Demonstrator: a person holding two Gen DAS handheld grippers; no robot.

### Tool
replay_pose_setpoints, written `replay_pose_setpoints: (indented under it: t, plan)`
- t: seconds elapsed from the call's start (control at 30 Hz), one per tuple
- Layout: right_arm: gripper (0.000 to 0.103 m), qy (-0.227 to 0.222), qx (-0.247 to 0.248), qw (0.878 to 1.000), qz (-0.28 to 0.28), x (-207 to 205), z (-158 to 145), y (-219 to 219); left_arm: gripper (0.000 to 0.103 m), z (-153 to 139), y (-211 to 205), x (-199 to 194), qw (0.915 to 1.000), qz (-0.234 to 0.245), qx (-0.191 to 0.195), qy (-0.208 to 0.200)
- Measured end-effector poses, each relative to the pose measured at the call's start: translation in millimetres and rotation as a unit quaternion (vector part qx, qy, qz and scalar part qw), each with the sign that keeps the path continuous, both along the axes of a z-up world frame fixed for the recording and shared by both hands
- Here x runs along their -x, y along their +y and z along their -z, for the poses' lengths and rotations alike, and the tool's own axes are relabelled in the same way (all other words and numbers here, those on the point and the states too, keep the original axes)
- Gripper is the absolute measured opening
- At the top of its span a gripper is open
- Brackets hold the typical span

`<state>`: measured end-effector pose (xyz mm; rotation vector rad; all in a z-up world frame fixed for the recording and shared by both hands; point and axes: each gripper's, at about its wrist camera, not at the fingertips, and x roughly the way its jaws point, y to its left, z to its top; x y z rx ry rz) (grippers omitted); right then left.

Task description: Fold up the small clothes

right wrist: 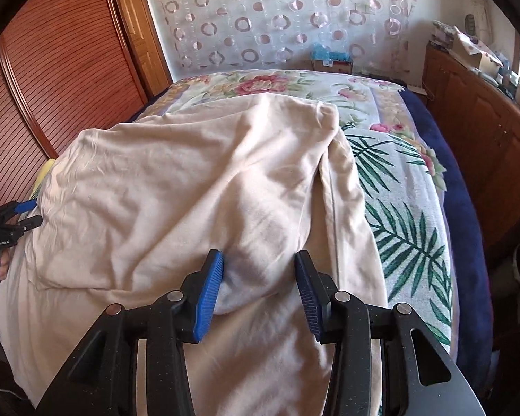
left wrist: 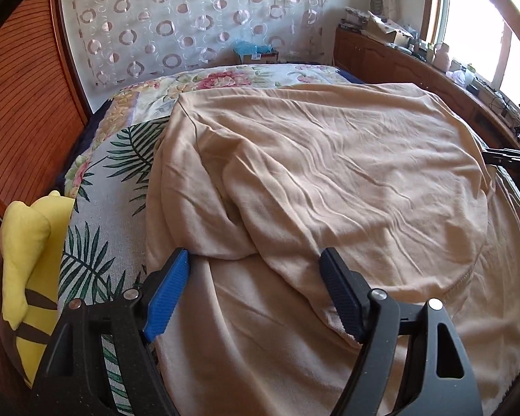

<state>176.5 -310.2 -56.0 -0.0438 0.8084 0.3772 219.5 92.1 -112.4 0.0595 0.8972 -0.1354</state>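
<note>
A beige garment (left wrist: 329, 180) lies on the bed, with its upper layer folded over its lower part; it also shows in the right wrist view (right wrist: 190, 190). My left gripper (left wrist: 256, 256) is open, its blue pads (left wrist: 166, 298) on either side of a folded sleeve edge at the garment's near left. My right gripper (right wrist: 258, 260) is open, its pads (right wrist: 208, 298) straddling a rounded fold at the garment's near right. The left gripper also shows at the left edge of the right wrist view (right wrist: 31, 213), and the right gripper's black body at the right edge of the left wrist view (left wrist: 516, 159).
A floral and leaf-print bed cover (left wrist: 104, 173) lies under the garment. A yellow plush (left wrist: 27, 249) sits at the bed's left edge. A wooden slatted wardrobe (right wrist: 52, 69) stands left, a cluttered wooden cabinet (left wrist: 398, 59) and window right, a curtain (left wrist: 190, 17) behind.
</note>
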Motion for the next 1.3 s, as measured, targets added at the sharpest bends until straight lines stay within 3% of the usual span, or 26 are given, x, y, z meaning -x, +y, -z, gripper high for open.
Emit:
replay_pose_setpoints:
  t: [0.1, 0.3, 0.57, 0.77, 0.83, 0.93, 1.17, 1.27, 1.3]
  plan:
    - [0.045, -0.008, 0.005, 1.0, -0.004, -2, 4, 11, 0.079, 0, 0, 0, 1.0, -0.001, 0.0, 0.0]
    - [0.045, -0.033, 0.044, 0.998, -0.004, 5, 12, 25, 0.093, 5, 7, -2, 0.9997, -0.019, 0.007, 0.009]
    - [0.045, -0.032, 0.039, 0.999, -0.003, 6, 12, 27, 0.093, 5, 7, -2, 0.9997, -0.021, 0.003, 0.007]
    - [0.045, -0.033, 0.048, 0.998, -0.005, 5, 11, 27, 0.057, -5, 33, -2, 0.9969, -0.061, 0.049, -0.009]
    - [0.045, -0.033, 0.048, 0.998, -0.005, 5, 10, 27, 0.036, -5, 45, -6, 0.9939, -0.084, 0.073, -0.004]
    - [0.045, -0.034, 0.049, 0.998, -0.005, 5, 10, 27, 0.026, -5, 48, -10, 0.993, -0.079, 0.088, 0.0]
    - [0.043, -0.034, 0.047, 0.998, -0.004, 5, 9, 23, 0.026, -1, 33, -18, 0.9948, -0.058, 0.081, 0.021]
    - [0.031, -0.035, 0.042, 0.999, -0.002, 5, 8, 20, 0.026, -2, 28, -19, 0.9971, -0.054, 0.052, 0.013]
    - [0.023, -0.038, 0.04, 0.999, -0.003, 6, 8, 20, 0.018, -4, 26, -17, 0.9978, -0.046, 0.048, 0.006]
